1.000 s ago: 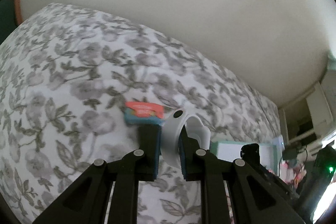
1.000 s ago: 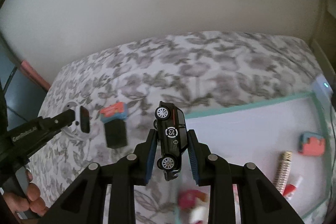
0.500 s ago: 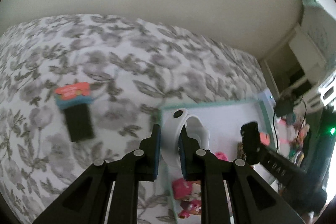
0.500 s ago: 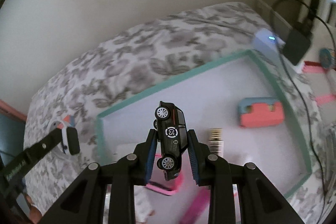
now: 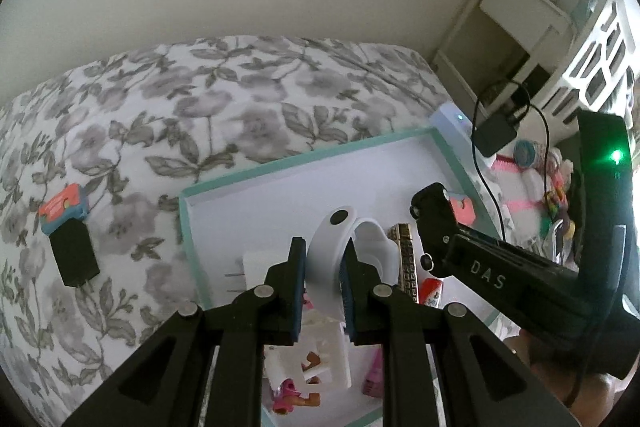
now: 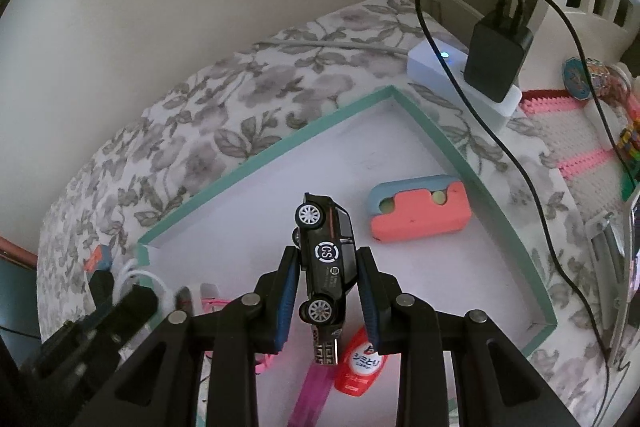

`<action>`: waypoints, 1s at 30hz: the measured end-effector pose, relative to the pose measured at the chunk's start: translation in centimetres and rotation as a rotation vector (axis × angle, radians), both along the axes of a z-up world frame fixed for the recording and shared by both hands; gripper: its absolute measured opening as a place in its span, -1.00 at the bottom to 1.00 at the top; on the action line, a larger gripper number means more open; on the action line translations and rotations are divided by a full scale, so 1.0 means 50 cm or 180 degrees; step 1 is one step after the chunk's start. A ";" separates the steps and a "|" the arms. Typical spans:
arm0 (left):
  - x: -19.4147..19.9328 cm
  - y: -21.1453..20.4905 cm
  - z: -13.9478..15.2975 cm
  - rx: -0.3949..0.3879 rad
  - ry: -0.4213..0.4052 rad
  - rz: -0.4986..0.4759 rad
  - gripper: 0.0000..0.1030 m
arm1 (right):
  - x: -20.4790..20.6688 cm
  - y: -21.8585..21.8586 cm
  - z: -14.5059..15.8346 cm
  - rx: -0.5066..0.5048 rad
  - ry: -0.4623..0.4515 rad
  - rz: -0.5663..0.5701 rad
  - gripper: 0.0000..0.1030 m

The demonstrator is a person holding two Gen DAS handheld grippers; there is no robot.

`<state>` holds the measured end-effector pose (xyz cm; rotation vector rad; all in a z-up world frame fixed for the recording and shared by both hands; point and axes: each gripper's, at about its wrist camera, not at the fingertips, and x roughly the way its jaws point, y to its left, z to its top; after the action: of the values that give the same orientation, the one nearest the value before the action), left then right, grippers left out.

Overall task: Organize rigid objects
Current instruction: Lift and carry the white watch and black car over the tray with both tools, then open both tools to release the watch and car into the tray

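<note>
My left gripper (image 5: 323, 267) is shut on a white band (image 5: 334, 235) with a black dot and holds it above the near left part of a white tray with a teal rim (image 5: 280, 175). My right gripper (image 6: 328, 267) is shut on a black toy car (image 6: 326, 251), held nose up over the tray's middle (image 6: 280, 151). In the tray lie a pink and blue block (image 6: 420, 215), a red tube (image 6: 362, 363), a gold patterned bar (image 6: 326, 351) and small pink and white toys (image 5: 320, 359). The left gripper's black fingers (image 6: 136, 303) show at the lower left of the right wrist view.
A black block (image 5: 74, 255) and a red and blue card (image 5: 62, 207) lie on the floral bedspread (image 5: 240, 99) left of the tray. A white power strip (image 6: 440, 67) with a black charger (image 6: 496, 59) and cable sits past the tray's far corner. A wall stands behind.
Both grippers have swung right from over the bedspread to over the tray, each keeping its hold. The black block and card now lie far to the left.
</note>
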<state>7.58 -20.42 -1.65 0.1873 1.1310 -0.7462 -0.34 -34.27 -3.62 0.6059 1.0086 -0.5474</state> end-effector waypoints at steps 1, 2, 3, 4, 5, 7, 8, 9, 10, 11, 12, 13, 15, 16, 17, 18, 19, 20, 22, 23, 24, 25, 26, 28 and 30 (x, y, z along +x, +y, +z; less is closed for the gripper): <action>-0.002 -0.003 -0.002 0.0011 0.0001 -0.0017 -0.68 | 0.000 0.000 0.000 0.0002 0.0007 0.0001 -0.40; -0.004 -0.005 -0.004 0.0022 0.0003 -0.0023 -0.68 | -0.001 0.000 -0.001 0.0005 0.0019 0.0001 -0.40; -0.004 -0.007 -0.007 0.0032 0.0005 -0.0025 -0.68 | 0.000 0.000 -0.003 0.0009 0.0031 0.0002 -0.40; -0.005 -0.008 -0.009 0.0042 0.0013 -0.0034 -0.68 | 0.000 0.000 -0.004 0.0017 0.0048 0.0008 -0.40; -0.005 -0.009 -0.011 0.0042 0.0022 -0.0035 -0.68 | 0.001 0.001 -0.006 0.0022 0.0057 0.0016 -0.40; -0.004 -0.009 -0.016 0.0044 0.0053 -0.0029 -0.68 | 0.005 0.006 -0.010 0.0040 0.0088 0.0051 -0.40; -0.005 -0.010 -0.018 0.0050 0.0063 -0.0026 -0.67 | 0.006 0.008 -0.012 0.0045 0.0102 0.0067 -0.39; -0.005 -0.011 -0.021 0.0060 0.0072 -0.0022 -0.67 | 0.008 0.010 -0.014 0.0051 0.0117 0.0086 -0.39; -0.005 -0.012 -0.023 0.0068 0.0078 -0.0020 -0.67 | 0.009 0.012 -0.017 0.0056 0.0131 0.0102 -0.39; -0.005 -0.012 -0.026 0.0078 0.0088 -0.0018 -0.66 | 0.010 0.014 -0.019 0.0058 0.0139 0.0113 -0.39; -0.005 -0.013 -0.028 0.0091 0.0098 -0.0013 -0.65 | 0.011 0.015 -0.020 0.0060 0.0146 0.0125 -0.39; -0.004 -0.013 -0.030 0.0095 0.0108 -0.0011 -0.63 | 0.012 0.018 -0.020 0.0060 0.0156 0.0139 -0.39; -0.004 -0.011 -0.031 0.0089 0.0135 0.0009 -0.58 | 0.013 0.023 -0.021 0.0066 0.0162 0.0177 -0.39; -0.003 -0.009 -0.031 0.0083 0.0151 0.0019 -0.56 | 0.014 0.024 -0.021 0.0073 0.0165 0.0186 -0.39; -0.002 -0.006 -0.030 0.0071 0.0169 0.0030 -0.52 | 0.013 0.024 -0.022 0.0085 0.0167 0.0188 -0.39; -0.003 -0.004 -0.030 0.0066 0.0177 0.0037 -0.47 | 0.013 0.024 -0.023 0.0103 0.0165 0.0189 -0.39; -0.003 -0.002 -0.029 0.0070 0.0179 0.0045 -0.44 | 0.012 0.023 -0.023 0.0113 0.0160 0.0184 -0.39; -0.003 0.000 -0.029 0.0077 0.0175 0.0053 -0.40 | 0.011 0.023 -0.023 0.0123 0.0154 0.0177 -0.39; -0.004 0.001 -0.027 0.0080 0.0170 0.0062 -0.37 | 0.007 0.024 -0.021 0.0122 0.0146 0.0171 -0.39; -0.006 0.003 -0.025 0.0079 0.0172 0.0063 -0.37 | 0.007 0.026 -0.020 0.0121 0.0143 0.0173 -0.39; -0.007 0.003 -0.024 0.0078 0.0171 0.0062 -0.36 | 0.005 0.027 -0.018 0.0120 0.0137 0.0177 -0.39; -0.009 0.004 -0.022 0.0075 0.0164 0.0060 -0.35 | 0.003 0.028 -0.016 0.0121 0.0134 0.0175 -0.39; -0.011 0.005 -0.019 0.0076 0.0151 0.0060 -0.30 | 0.001 0.028 -0.015 0.0124 0.0133 0.0172 -0.39; -0.014 0.011 -0.013 0.0069 0.0126 0.0070 -0.18 | -0.003 0.030 -0.010 0.0126 0.0129 0.0162 -0.39; -0.016 0.018 -0.005 0.0035 0.0115 0.0084 -0.07 | -0.009 0.031 -0.003 0.0109 0.0131 0.0142 -0.39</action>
<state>6.77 -19.55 -1.88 0.1683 1.1701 -0.7227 -0.81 -32.73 -3.78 0.6032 1.0698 -0.5058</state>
